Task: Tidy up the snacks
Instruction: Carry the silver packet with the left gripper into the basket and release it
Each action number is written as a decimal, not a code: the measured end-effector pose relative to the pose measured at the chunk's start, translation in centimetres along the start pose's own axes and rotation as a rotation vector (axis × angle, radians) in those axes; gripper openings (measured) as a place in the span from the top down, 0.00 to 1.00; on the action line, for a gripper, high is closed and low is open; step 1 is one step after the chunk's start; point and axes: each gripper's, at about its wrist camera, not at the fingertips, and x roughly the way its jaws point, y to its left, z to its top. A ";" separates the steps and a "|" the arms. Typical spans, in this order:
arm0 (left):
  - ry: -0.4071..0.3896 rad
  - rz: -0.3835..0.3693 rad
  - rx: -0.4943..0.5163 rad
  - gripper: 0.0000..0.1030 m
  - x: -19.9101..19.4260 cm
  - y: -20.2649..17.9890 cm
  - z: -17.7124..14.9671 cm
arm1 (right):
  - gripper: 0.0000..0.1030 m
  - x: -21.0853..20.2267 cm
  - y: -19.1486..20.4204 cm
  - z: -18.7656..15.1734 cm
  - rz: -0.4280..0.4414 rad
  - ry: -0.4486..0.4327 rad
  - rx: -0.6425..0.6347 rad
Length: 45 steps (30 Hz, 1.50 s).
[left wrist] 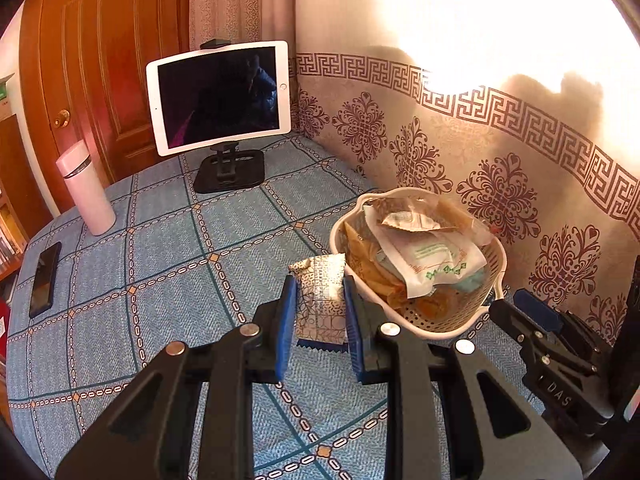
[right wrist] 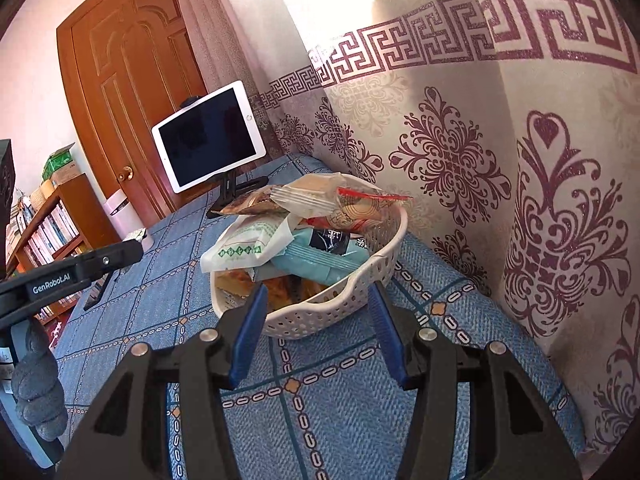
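Observation:
A small grey-and-white patterned snack packet [left wrist: 322,300] stands upright between the blue pads of my left gripper [left wrist: 320,312], which is shut on it, lifted above the tablecloth just left of the basket. The white perforated basket [left wrist: 452,320] is heaped with several wrapped snacks: a white packet with green print [right wrist: 244,250], a light blue one [right wrist: 316,262], and a red-edged one [right wrist: 360,204]. My right gripper [right wrist: 318,320] is open, low before the basket's near wall [right wrist: 320,316], its fingertips on either side of that wall's middle. The left gripper's side [right wrist: 132,250] shows at the left.
A white tablet [left wrist: 218,96] on a black stand sits at the back of the blue checked tablecloth [left wrist: 180,264]. A pink bottle [left wrist: 86,188] and a dark phone [left wrist: 45,280] lie at the left. A patterned curtain [right wrist: 460,168] hangs close behind the basket. A gloved hand [right wrist: 38,384] holds the left gripper.

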 end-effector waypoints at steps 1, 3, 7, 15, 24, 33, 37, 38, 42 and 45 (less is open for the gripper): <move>0.001 -0.005 0.010 0.77 0.2 -0.5 0.3 | 0.49 0.0 -0.1 -0.1 0.002 0.002 0.001; 0.001 -0.017 0.025 0.77 0.6 -1.5 0.9 | 0.49 0.0 -0.4 -0.2 0.011 0.009 0.005; 0.013 -0.059 0.031 0.77 1.6 -3.1 2.1 | 0.49 0.1 -0.8 -0.6 0.025 0.023 0.008; 0.030 -0.106 0.058 0.77 4.1 -5.9 4.5 | 0.49 0.7 -1.1 -1.6 0.053 0.067 0.010; 0.066 -0.129 0.064 0.77 7.3 -8.3 6.0 | 0.49 1.0 -1.3 -2.0 0.064 0.087 -0.005; 0.082 -0.141 0.052 0.75 8.7 -8.6 6.1 | 0.49 1.2 -1.6 -2.1 0.062 0.098 0.001; 0.090 -0.130 0.037 0.58 8.8 -8.1 6.1 | 0.49 1.4 -1.5 -2.1 0.065 0.101 -0.002; 0.089 -0.130 0.031 0.56 8.8 -8.0 6.0 | 0.49 1.4 -1.5 -2.1 0.065 0.102 -0.004; 0.094 -0.136 0.018 0.55 8.7 -7.6 5.8 | 0.49 1.3 -1.3 -2.1 0.068 0.101 -0.010; 0.091 -0.135 0.012 0.45 8.4 -7.4 5.6 | 0.49 1.2 -1.1 -2.1 0.069 0.100 -0.015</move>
